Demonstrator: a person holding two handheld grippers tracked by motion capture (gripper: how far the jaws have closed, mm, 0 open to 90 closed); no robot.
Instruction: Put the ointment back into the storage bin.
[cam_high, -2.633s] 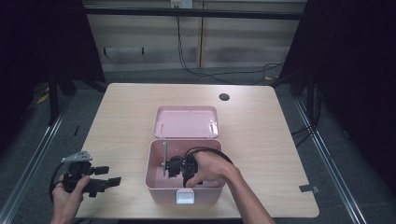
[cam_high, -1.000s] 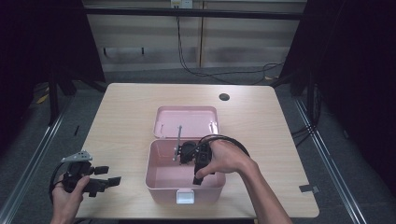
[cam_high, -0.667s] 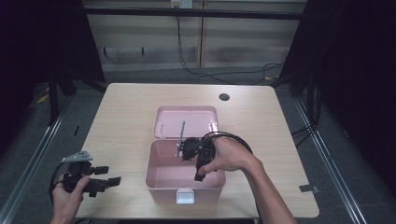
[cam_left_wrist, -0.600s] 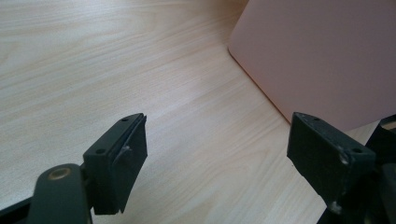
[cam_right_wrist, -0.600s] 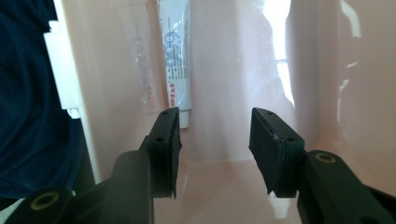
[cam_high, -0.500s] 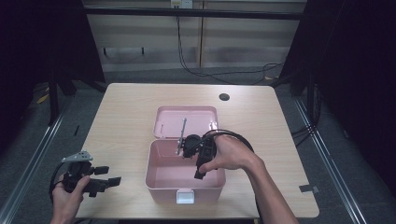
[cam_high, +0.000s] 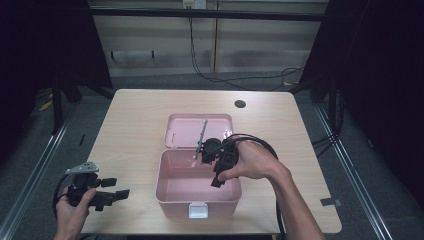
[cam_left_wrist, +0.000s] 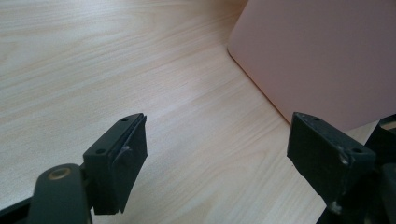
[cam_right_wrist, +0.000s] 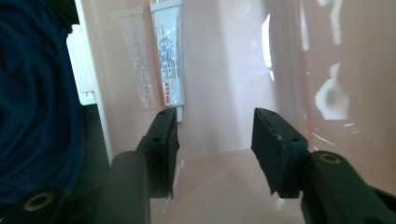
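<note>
Now right gripper (cam_right_wrist: 212, 149), jaws apart and empty, inside box (cam_high: 197, 192): lower onto tube (cam_right_wrist: 168, 60) squarely; left gripper (cam_left_wrist: 229, 158) gapes idle.

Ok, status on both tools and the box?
Left tool open, low beside pink box. Right tool open, empty, aimed into box. White tube lies beyond its jaws. Nothing between.

box (cam_high: 197, 192): glossy pink plastic | table (cam_high: 135, 125): pale matt wood grain | tube (cam_right_wrist: 168, 65): glossy white plastic
</note>
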